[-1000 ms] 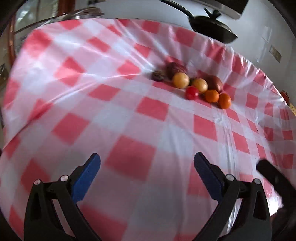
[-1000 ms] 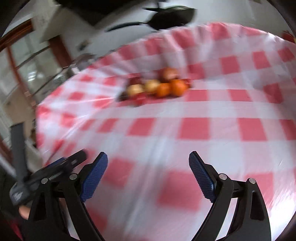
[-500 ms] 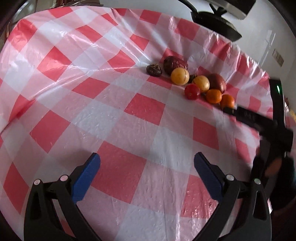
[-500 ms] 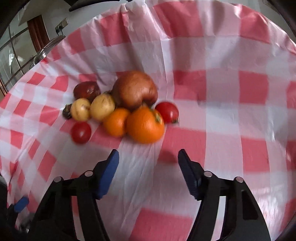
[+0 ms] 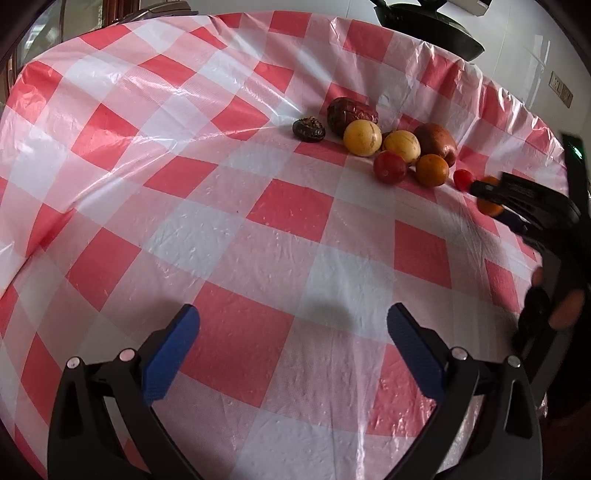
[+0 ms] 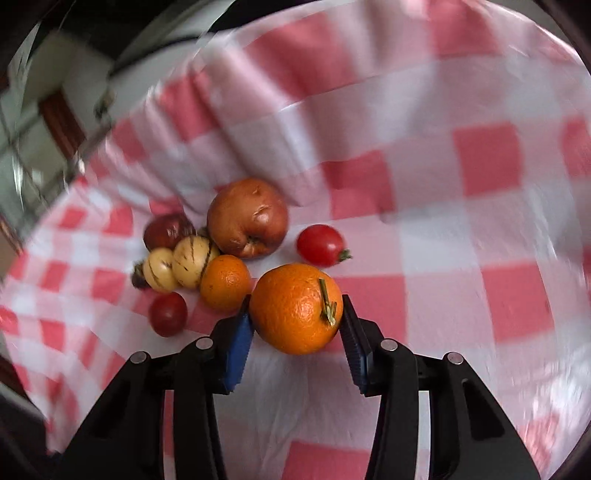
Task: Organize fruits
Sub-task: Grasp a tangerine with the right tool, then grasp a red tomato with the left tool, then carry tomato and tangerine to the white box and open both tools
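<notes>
- Left gripper (image 5: 291,332) at the bottom edge, blue pads wide apart, nothing between them, over the red-and-white checked tablecloth (image 5: 229,206).
- Fruit cluster (image 5: 384,144) far on the cloth: dark wrinkled fruit (image 5: 308,129), dark red date-like fruit (image 5: 351,110), two yellow round fruits (image 5: 362,137), brown-red apple (image 5: 436,138), red tomato (image 5: 389,167), small orange (image 5: 432,170), all close together.
- Right gripper (image 5: 491,195) entering from the right edge, jaws closing around a larger orange (image 5: 488,207), small red tomato (image 5: 462,179) just beside.
- Dark pan (image 5: 428,22) beyond the table's far edge.

A table (image 5: 221,229) is being covered by a red-and-white checked plastic cloth (image 5: 332,280) — fruits (image 5: 391,144) are lying clustered directly on it, near its far edge.
</notes>
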`<act>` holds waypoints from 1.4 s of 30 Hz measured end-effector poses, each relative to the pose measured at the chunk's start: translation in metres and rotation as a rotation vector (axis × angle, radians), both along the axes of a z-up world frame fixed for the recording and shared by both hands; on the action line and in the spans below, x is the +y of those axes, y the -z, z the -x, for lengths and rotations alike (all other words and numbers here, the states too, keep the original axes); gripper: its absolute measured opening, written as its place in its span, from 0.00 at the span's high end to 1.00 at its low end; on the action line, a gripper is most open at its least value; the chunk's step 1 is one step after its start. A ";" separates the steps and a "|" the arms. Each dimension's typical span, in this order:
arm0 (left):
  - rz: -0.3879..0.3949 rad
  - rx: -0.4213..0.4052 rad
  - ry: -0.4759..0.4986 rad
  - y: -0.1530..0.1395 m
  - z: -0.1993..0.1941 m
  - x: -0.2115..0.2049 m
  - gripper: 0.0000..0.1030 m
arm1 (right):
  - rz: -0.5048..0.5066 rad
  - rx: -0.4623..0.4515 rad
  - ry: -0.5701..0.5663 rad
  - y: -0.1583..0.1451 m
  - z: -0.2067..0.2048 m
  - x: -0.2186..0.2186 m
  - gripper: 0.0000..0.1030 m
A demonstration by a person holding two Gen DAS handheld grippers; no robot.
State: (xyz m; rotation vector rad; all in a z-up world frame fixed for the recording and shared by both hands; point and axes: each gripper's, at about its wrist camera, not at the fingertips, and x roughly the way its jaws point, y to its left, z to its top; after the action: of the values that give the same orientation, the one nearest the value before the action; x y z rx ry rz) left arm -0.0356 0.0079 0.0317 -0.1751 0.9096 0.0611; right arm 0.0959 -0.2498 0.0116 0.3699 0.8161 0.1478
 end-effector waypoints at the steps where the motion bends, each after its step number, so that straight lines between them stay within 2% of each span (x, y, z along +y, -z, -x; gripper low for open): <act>1: 0.007 -0.002 -0.002 0.000 0.001 0.001 0.02 | -0.051 -0.020 0.043 0.000 0.007 -0.011 0.57; 5: 0.023 -0.004 -0.036 0.000 -0.004 0.003 0.02 | -0.145 -0.062 0.156 0.002 0.013 -0.037 0.57; 7: 0.019 -0.020 -0.039 -0.003 -0.015 -0.002 0.02 | -0.150 -0.086 0.187 0.001 0.012 -0.040 0.57; 10: -0.075 -0.051 -0.018 -0.009 -0.047 -0.025 0.02 | -0.144 -0.114 0.215 -0.003 0.017 -0.042 0.56; 12: -0.095 -0.033 0.025 -0.007 -0.077 -0.041 0.04 | -0.151 -0.126 0.234 -0.003 0.017 -0.044 0.56; 14: -0.075 -0.016 0.059 -0.004 -0.101 -0.052 0.14 | -0.153 -0.127 0.229 -0.004 0.019 -0.045 0.56; 18: -0.079 -0.009 0.083 -0.001 -0.141 -0.070 0.22 | -0.153 -0.126 0.218 -0.004 0.020 -0.048 0.56; 21: -0.097 0.005 0.094 0.003 -0.163 -0.078 0.40 | -0.153 -0.124 0.214 -0.004 0.020 -0.047 0.56; 22: -0.101 0.002 0.104 0.002 -0.166 -0.079 0.50 | -0.153 -0.124 0.212 -0.004 0.019 -0.047 0.56; 23: -0.090 -0.006 0.125 0.001 -0.167 -0.079 0.66 | -0.154 -0.126 0.213 -0.004 0.019 -0.046 0.56; 26: -0.061 -0.022 0.126 -0.001 -0.151 -0.071 0.66 | -0.158 -0.128 0.211 -0.004 0.019 -0.047 0.56; 31: -0.092 -0.094 0.096 -0.012 -0.073 -0.044 0.66 | -0.156 -0.127 0.211 -0.003 0.019 -0.046 0.56; 33: -0.045 -0.092 0.059 -0.009 -0.046 -0.026 0.66 | -0.153 -0.123 0.210 -0.003 0.019 -0.046 0.56; 39: 0.125 -0.083 -0.019 0.003 -0.038 0.012 0.66 | -0.155 -0.125 0.210 -0.004 0.019 -0.046 0.56; 42: 0.150 -0.077 -0.041 0.007 -0.039 0.019 0.66 | -0.155 -0.125 0.212 -0.004 0.019 -0.046 0.56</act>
State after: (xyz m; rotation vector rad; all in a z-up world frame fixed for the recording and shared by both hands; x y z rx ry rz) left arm 0.0033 0.0270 0.0249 -0.3332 0.8341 0.0237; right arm 0.0766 -0.2962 0.0153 0.5849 0.6392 0.0359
